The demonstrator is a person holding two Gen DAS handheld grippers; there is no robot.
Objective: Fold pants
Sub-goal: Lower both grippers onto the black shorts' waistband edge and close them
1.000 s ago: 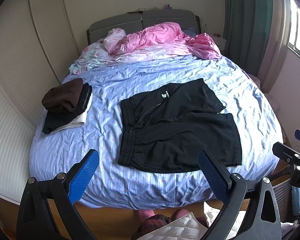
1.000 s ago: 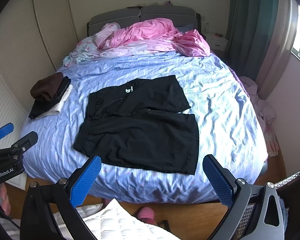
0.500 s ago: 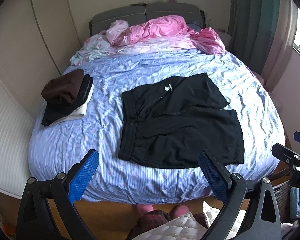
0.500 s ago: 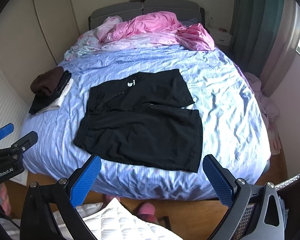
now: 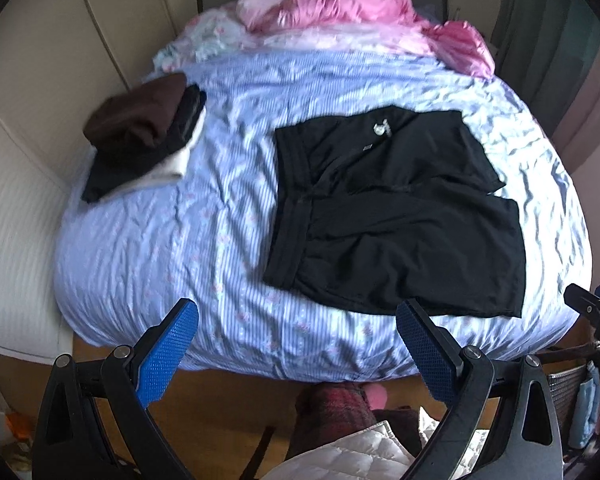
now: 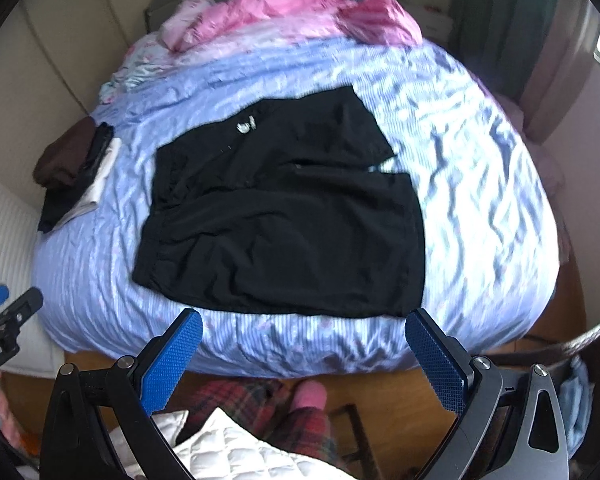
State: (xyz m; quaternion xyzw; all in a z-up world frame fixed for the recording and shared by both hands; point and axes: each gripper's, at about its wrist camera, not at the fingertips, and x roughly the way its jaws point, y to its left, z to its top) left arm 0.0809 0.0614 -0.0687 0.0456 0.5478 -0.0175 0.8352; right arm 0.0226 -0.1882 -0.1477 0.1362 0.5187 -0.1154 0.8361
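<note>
Left wrist view
My left gripper [image 5: 296,346]: I see both blue pads spread wide with nothing between them — it hangs in the air over the foot of the bed.
Pants [image 5: 396,216]: black shorts lie flat on the blue striped sheet [image 5: 172,240], right of the middle, waistband toward the left, the two legs pointing right. A small white logo sits on the far leg.
Pile of clothes [image 5: 140,132]: a brown piece on top of black and white ones, at the left edge of the bed, well apart from the pants.
Pink blanket [image 5: 364,4]: bunched at the head of the bed.
Person: plaid trouser legs [image 5: 332,408] and a pink slipper show below me on the wooden floor.
Other gripper: part of my right one pokes in at the right edge.

Right wrist view
My right gripper [image 6: 304,354]: pads far apart as well, empty, off the bed near its foot edge.
Pants [image 6: 284,216]: spread out in the middle of the sheet — the near leg's hem lies close to the bed's near edge. The picture is blurred, so I cannot tell the finer creases.
Pile of clothes [image 6: 72,164]: at the far left of the bed.
Left gripper [image 6: 4,320]: only a bit of it at the left edge.
</note>
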